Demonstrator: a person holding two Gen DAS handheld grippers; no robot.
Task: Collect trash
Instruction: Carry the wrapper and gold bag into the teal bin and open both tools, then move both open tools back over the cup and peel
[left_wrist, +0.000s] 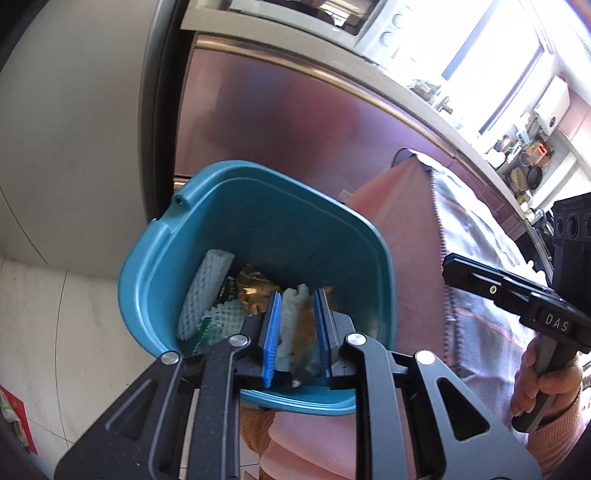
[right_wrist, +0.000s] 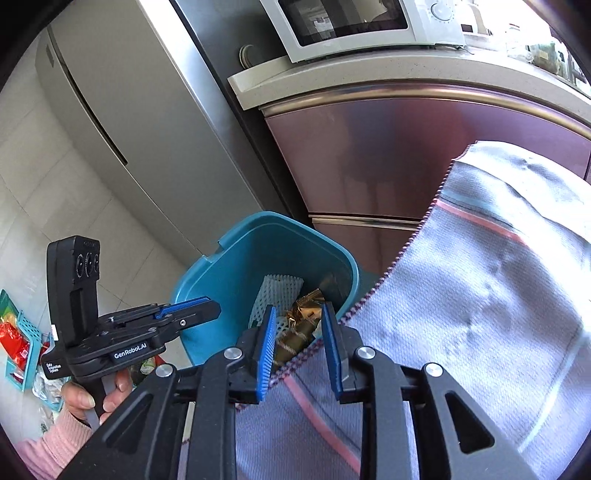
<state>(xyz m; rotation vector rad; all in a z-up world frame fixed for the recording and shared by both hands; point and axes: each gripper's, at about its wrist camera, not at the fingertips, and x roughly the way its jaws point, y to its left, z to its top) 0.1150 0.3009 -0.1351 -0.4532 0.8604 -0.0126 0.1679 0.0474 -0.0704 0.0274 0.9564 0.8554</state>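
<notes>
Left-wrist footage is showing the left gripper (left_wrist: 297, 332) hanging over the open mouth of a teal bin (left_wrist: 207, 206), its blue pads (left_wrist: 271, 332) standing a little apart with a crumpled white-and-orange wad (left_wrist: 295, 325) lying between them; whether the pads are pressing on that wad cannot be told. Inside the bin, a white foam net sleeve (left_wrist: 207, 291) is leaning against the left wall, and a gold wrapper (left_wrist: 255, 288) is lying beside it toward the middle. Right-wrist footage is showing the right gripper (right_wrist: 300, 349) hovering at the bin's right rim, its jaws parted and nothing caught between them; through the gap the gold wrapper (right_wrist: 303, 317) and the foam net (right_wrist: 277, 295) are showing. A grey cloth with a pink stripe (right_wrist: 498, 295) is draping beside the bin (right_wrist: 236, 266), its stitched edge passing just under the right gripper's fingers. A hand (right_wrist: 92, 398) in a pink sleeve is holding the left gripper's handle. Behind the bin, a reddish cabinet front (right_wrist: 388, 155) is standing under a counter carrying a microwave (right_wrist: 351, 26).
</notes>
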